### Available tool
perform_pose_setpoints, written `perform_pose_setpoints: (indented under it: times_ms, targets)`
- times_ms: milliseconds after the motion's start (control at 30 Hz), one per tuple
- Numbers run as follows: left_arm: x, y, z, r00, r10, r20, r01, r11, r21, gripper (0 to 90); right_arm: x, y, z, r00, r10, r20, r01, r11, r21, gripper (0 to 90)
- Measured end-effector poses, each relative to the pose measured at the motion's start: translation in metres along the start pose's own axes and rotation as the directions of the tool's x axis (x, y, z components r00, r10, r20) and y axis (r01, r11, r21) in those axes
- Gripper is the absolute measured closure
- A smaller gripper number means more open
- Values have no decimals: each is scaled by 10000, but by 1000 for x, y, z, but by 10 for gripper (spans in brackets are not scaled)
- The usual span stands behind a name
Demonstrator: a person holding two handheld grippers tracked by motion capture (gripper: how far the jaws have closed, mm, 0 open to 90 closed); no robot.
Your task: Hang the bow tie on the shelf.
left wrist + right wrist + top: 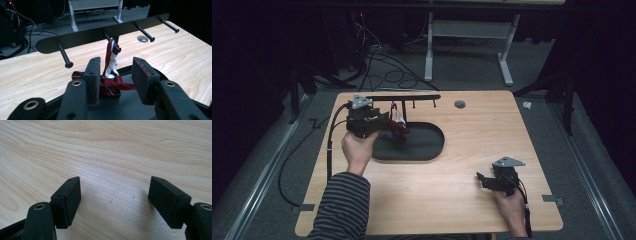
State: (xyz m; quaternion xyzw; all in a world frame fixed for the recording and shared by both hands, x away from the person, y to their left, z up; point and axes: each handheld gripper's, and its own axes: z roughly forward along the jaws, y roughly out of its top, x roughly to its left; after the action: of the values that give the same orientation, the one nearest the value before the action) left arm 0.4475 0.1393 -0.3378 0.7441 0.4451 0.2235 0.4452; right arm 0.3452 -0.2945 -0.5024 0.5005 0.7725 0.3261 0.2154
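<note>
A dark red and white strap [111, 65] hangs by its loop from a middle peg [117, 49] of the black peg rack [82, 38]. Its lower end lies bunched on the black tray [422, 145]. In the high view the strap [398, 123] hangs over the tray's left part. My left gripper [115, 75] is open just in front of the strap, one jaw on each side of it and neither touching it; from above it [384, 125] sits at the tray's left edge. My right gripper [115, 200] is open low over bare wood, at the table's front right [484, 181].
The rack [403, 97] stands along the table's back edge, with several bare pegs [65, 57] pointing forward. A round grommet [459, 104] sits at the back middle of the table. Cables and a white table frame [467, 35] lie on the floor beyond.
</note>
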Motion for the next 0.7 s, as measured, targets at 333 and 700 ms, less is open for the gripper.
perform_pose_setpoints:
  times_ms: [333, 700]
  targets:
    - [-3, -5, -15, 9999, 115, 34, -115, 9999, -127, 571, 0, 0, 0, 10000, 2, -2, -2, 10000, 10, 278]
    - [0, -13, -41, 9999, 32, 126, -27, 9993, -361, 560, 0, 0, 0, 10000, -16, -7, 16, 10000, -2, 280]
